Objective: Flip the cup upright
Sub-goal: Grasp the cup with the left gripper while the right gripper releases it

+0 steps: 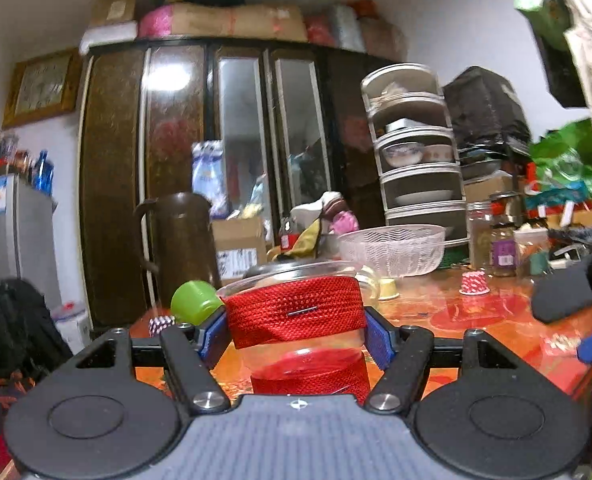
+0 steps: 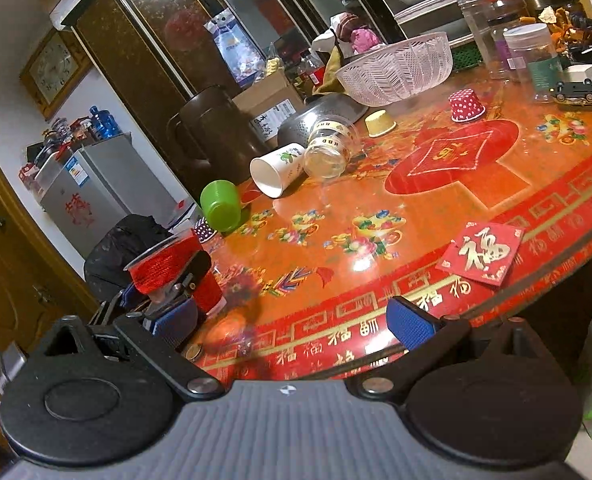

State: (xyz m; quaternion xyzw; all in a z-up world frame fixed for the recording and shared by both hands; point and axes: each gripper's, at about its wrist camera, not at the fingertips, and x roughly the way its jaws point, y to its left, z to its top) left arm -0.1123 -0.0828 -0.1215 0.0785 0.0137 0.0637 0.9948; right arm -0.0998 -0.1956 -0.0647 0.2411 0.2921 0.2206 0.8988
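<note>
One cup (image 1: pixel 296 312), clear with a red band, you are clamping upright in your left gripper (image 1: pixel 296 338) above the tabletop (image 1: pixel 476 320); releasing it remains. Your right gripper (image 2: pixel 292 322) is hanging apart, holding nothing.

The left gripper (image 1: pixel 296 334) is squeezing both blue fingers (image 1: pixel 378 340) inward, while the right gripper (image 2: pixel 292 320) is hanging spread wide.

Left wrist view: low, level, close behind the left claw (image 1: pixel 296 332), facing the cabinet. Right wrist view: tilted, higher, behind the right claw (image 2: pixel 292 320), overlooking the table (image 2: pixel 416 216). Shared: green cup (image 1: pixel 195 302), white basket (image 2: pixel 396 66).
</note>
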